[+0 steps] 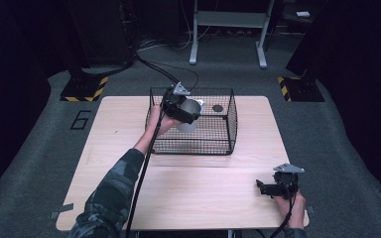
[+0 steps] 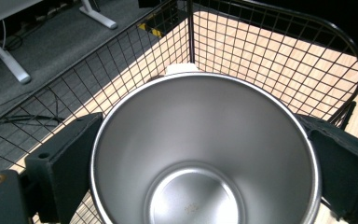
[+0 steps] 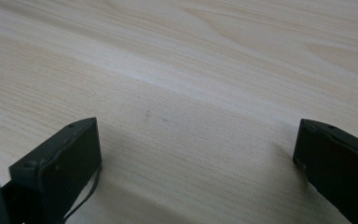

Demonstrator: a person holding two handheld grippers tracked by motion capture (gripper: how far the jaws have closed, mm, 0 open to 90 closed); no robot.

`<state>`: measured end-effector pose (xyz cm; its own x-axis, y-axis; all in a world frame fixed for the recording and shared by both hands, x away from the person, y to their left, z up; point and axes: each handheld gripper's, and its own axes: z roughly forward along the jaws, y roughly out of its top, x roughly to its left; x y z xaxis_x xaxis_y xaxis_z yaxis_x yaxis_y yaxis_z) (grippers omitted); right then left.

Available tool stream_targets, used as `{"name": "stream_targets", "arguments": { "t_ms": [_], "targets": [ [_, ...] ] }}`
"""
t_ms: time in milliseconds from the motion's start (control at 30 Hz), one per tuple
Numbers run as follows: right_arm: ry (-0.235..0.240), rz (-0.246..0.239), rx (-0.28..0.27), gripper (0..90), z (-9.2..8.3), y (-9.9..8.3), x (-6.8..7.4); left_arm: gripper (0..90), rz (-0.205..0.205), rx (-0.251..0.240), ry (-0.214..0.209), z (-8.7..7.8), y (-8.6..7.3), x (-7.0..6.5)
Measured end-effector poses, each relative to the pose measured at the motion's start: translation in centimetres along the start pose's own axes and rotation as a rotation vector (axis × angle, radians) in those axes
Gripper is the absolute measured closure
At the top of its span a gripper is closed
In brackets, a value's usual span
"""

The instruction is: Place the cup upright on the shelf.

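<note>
A shiny steel cup is held inside the black wire basket at the back middle of the wooden table. My left gripper is shut on the cup. In the left gripper view I look down into the empty cup, with a black jaw pressed to each side of its rim and the basket mesh behind. My right gripper rests low over the table's near right part. Its jaws stand wide apart with only bare wood between them, so my right gripper is open.
A small dark round object lies on the basket floor toward its back right. A white piece peeks out behind the cup's rim. Black cables trail from both grippers. A desk frame stands on the grey floor beyond the table.
</note>
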<state>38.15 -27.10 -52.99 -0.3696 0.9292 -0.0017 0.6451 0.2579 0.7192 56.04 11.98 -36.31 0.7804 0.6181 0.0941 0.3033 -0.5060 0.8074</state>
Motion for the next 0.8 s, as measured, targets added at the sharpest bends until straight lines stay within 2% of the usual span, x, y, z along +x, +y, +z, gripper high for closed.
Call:
{"name": "stream_targets", "arguments": {
  "t_ms": [800],
  "targets": [
    [-0.001,0.000,-0.001,0.4,0.0,0.0,0.0,6.0,-0.049,0.064,-0.031,2.8,-1.7,0.3]
  ]
}}
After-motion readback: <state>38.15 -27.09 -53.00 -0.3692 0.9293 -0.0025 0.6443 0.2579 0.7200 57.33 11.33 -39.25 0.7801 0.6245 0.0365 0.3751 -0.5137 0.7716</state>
